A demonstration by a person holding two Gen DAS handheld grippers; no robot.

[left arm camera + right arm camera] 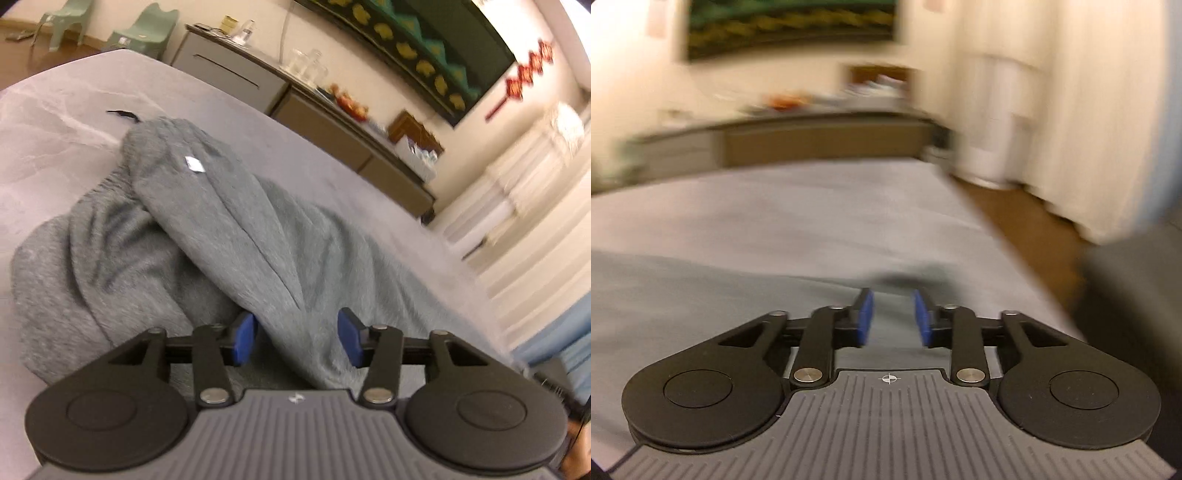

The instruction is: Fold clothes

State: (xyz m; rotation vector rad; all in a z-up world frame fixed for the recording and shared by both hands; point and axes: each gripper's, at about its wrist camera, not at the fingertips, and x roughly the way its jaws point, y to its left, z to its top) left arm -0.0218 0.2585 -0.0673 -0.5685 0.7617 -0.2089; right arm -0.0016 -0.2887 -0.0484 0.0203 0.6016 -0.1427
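Note:
A grey fleece garment (207,236) lies bunched on the pale grey table (66,110), with a small white label on its upper fold and a black drawstring at its far end. My left gripper (297,336) is open, its blue pads either side of a raised fold of the garment, not closed on it. In the right wrist view, which is blurred, the garment's grey cloth (683,295) lies flat under my right gripper (894,317). The right gripper is open with cloth showing between its pads.
A long low cabinet (332,125) with glasses, fruit and boxes stands behind the table. Two green plastic chairs (144,29) stand at the far left. The table's right edge (997,236) drops to a wooden floor, with white curtains beyond.

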